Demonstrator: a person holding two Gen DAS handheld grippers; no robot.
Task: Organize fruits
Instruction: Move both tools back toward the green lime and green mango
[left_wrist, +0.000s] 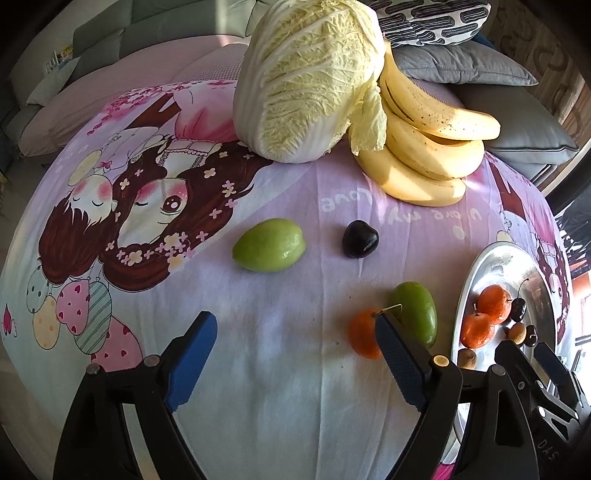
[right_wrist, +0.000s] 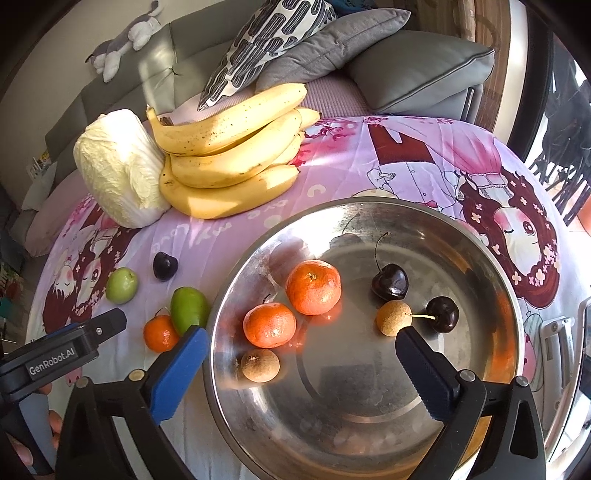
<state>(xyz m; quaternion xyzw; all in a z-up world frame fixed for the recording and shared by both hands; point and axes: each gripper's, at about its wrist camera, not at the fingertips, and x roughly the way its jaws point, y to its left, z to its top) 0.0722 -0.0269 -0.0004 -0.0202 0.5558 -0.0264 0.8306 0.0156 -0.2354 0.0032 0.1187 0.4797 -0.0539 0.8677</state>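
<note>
Right wrist view: right tool stood agape, empty, lower centre, above steel bowl containing two tangerines, cherries, longans. Left tool likewise agape, empty.

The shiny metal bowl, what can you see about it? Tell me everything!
The metal bowl is round, wide and shallow, like scuffed, shiny steel with a flat bottom. It sits upright on the purple cartoon cloth. Inside lie two tangerines, two dark cherries with stems and two small tan, rough-skinned fruits, likely longans. The right gripper hangs open over it, holding nothing. Just outside its left rim a green fruit lies very close, perhaps touching.
</note>
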